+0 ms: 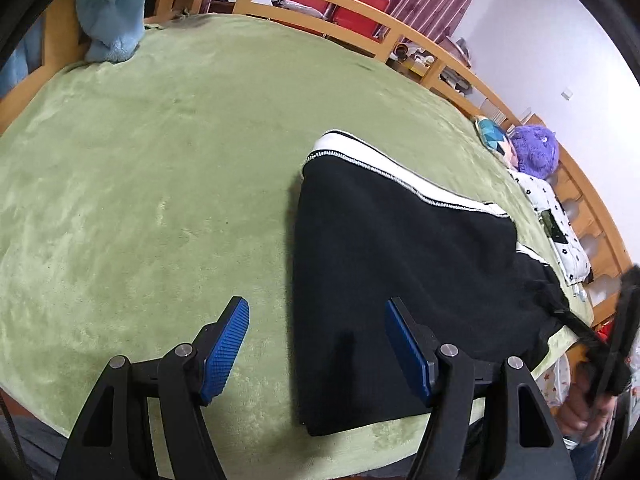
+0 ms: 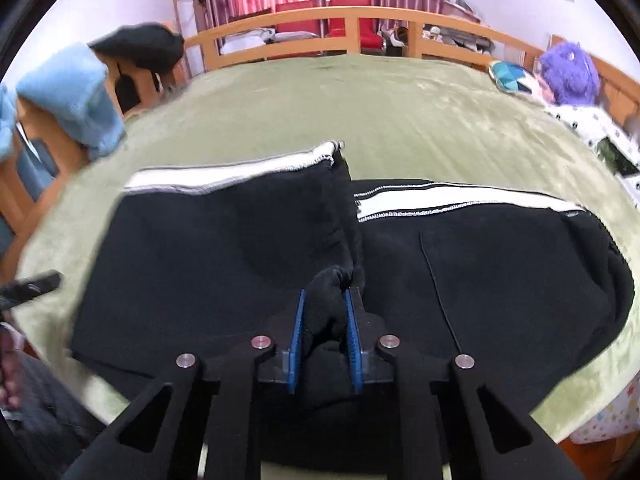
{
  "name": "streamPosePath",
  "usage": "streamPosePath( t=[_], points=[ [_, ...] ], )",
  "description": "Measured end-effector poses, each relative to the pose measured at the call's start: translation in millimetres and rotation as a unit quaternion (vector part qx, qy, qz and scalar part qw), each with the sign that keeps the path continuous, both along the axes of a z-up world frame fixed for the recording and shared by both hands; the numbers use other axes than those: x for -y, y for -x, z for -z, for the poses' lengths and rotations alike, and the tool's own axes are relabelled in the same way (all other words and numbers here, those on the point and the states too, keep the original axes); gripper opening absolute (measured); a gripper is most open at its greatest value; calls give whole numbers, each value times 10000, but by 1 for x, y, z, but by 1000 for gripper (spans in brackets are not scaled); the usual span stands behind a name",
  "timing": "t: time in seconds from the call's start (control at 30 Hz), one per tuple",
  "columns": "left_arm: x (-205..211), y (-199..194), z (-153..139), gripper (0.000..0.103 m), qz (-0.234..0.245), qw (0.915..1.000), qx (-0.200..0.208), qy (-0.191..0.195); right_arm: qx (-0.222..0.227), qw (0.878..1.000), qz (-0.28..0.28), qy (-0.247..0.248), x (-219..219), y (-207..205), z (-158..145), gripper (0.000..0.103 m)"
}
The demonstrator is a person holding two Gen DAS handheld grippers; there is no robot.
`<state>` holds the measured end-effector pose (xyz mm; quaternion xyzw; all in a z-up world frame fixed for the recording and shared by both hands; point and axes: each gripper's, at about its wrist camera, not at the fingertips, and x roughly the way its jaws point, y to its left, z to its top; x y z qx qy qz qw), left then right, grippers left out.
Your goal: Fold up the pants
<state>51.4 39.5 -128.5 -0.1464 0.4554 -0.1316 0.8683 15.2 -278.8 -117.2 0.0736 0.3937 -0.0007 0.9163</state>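
Note:
Black pants (image 1: 400, 264) with a white side stripe (image 1: 384, 160) lie on a green blanket (image 1: 160, 160). My left gripper (image 1: 316, 312) is open and empty, above the pants' left edge near the bed's front. In the right wrist view the pants (image 2: 500, 264) lie partly folded, one part with its stripe (image 2: 224, 172) lifted over the rest. My right gripper (image 2: 325, 300) is shut on a bunch of black pants fabric (image 2: 330, 280). The right gripper also shows at the right edge of the left wrist view (image 1: 618, 344).
A wooden bed rail (image 2: 344, 28) runs along the far side. A light blue blanket (image 1: 112, 4) hangs at the far left corner. A purple plush toy (image 1: 534, 150), a pillow (image 1: 494, 136) and a floral cloth (image 1: 560, 224) lie at the right.

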Motion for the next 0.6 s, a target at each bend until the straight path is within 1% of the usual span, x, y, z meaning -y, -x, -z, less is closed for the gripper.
streamPosePath(
  t=[0.07,0.1,0.17,0.2,0.23,0.27,0.3,0.33,0.37,0.43,0.47,0.5,0.57,0.6],
  points=[
    [-5,2,2,68,22,9999,-13,119,263,9972,-17,-697,16,22,-20,18],
    [-6,2,4,68,68,9998,-12,171,340,9960,-69,-827,21,30,-27,18],
    [-6,0,8,68,107,9998,-8,184,335,9963,6,-786,20,36,-24,20],
    [-4,-3,10,68,121,9998,-33,176,217,9975,60,-663,18,32,-11,23],
    [-4,-3,12,68,126,9998,-60,171,-62,9987,109,-498,14,23,4,25],
    [-3,-5,14,68,138,9997,-109,169,-364,9986,106,-378,10,14,19,31],
    [-4,-5,14,68,153,9997,-115,180,-559,9978,56,-351,7,8,29,36],
    [-5,-4,14,68,165,9997,-97,174,-779,9962,-30,-384,6,3,39,36],
    [-6,-4,13,68,167,9998,-53,128,-756,9963,-38,-400,7,4,38,37],
    [-7,-3,14,68,129,9999,0,33,-502,9974,-25,-515,11,9,24,46],
    [-8,-3,15,68,92,10000,2,16,-373,9980,18,-510,14,10,18,53],
    [-11,-5,17,68,48,10000,-13,36,-127,9989,105,-433,17,12,7,58],
    [-15,-8,18,67,-26,9999,-44,121,180,9994,74,-297,20,4,-8,61],
    [-17,-10,19,67,-40,9998,-71,167,215,9994,42,-258,20,-3,-11,61]
  ],
)
